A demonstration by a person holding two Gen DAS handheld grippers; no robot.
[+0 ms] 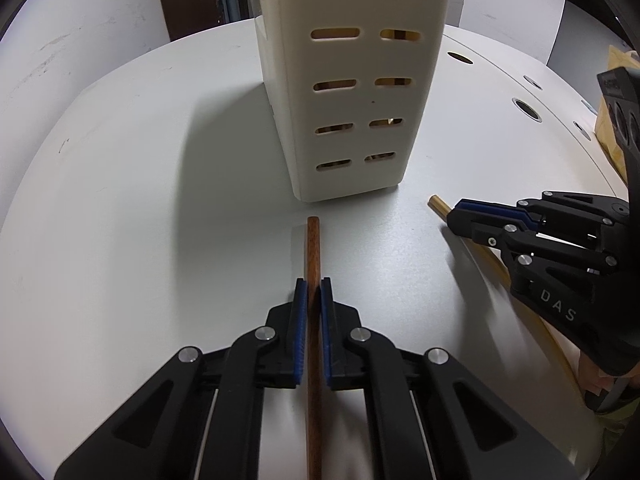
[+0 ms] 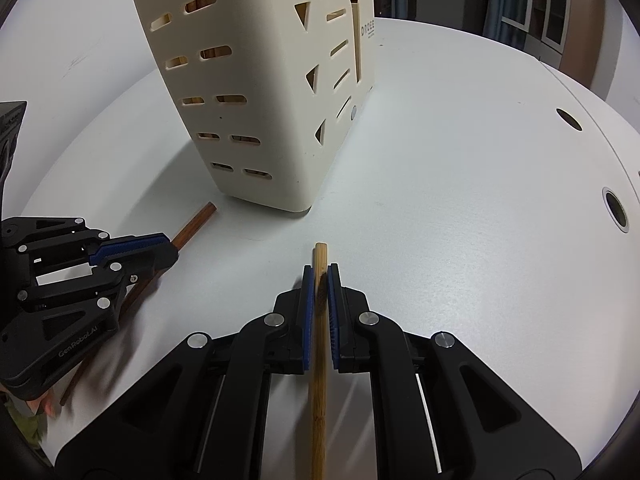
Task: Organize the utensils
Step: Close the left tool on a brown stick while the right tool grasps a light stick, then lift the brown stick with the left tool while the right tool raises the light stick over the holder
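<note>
A cream slotted utensil holder [image 1: 352,80] stands upright on the white table [image 1: 140,200]; it also shows in the right wrist view [image 2: 248,92]. My left gripper [image 1: 314,286] is shut on a dark brown wooden stick [image 1: 313,248] whose end points at the holder's base. It also shows in the right wrist view [image 2: 168,250], with the brown stick [image 2: 196,226] beside it. My right gripper [image 2: 320,276] is shut on a light bamboo stick [image 2: 320,256] just in front of the holder. It also shows in the left wrist view [image 1: 460,216] with the bamboo stick [image 1: 438,205].
Wooden pieces show through the holder's slots [image 1: 400,34]. The table has round holes [image 1: 526,110] along its right side; one also shows in the right wrist view [image 2: 616,208]. A yellowish object [image 1: 612,128] sits at the far right edge.
</note>
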